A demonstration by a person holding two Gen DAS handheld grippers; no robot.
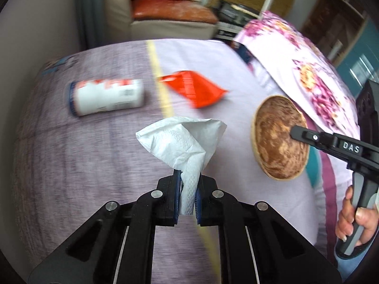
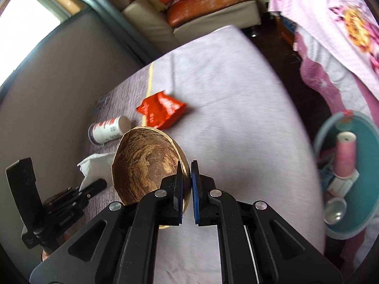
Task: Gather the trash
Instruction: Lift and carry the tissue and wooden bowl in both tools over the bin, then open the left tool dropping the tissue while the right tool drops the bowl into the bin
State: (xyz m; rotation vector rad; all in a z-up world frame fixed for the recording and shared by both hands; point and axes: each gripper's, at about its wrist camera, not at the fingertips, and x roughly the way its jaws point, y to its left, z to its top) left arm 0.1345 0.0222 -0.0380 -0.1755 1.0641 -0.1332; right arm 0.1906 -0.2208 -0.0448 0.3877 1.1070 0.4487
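Right wrist view alone shows a teal bin (image 2: 362,213); right gripper (image 2: 187,187) is clamped on the coconut shell (image 2: 144,163), left gripper (image 1: 188,194) on a tissue (image 1: 182,137). "DAS" is read in the left view.

A: Where does the right gripper (image 2: 187,187) stand?
B: Its jaws clamp the rim of the coconut shell (image 2: 144,163) above the bed (image 2: 236,108).
A: And around the shell?
B: Red wrapper (image 2: 161,112) beyond it, white can (image 2: 109,129) far-left, tissue (image 2: 96,166) just left, teal bin (image 2: 364,203) well right.
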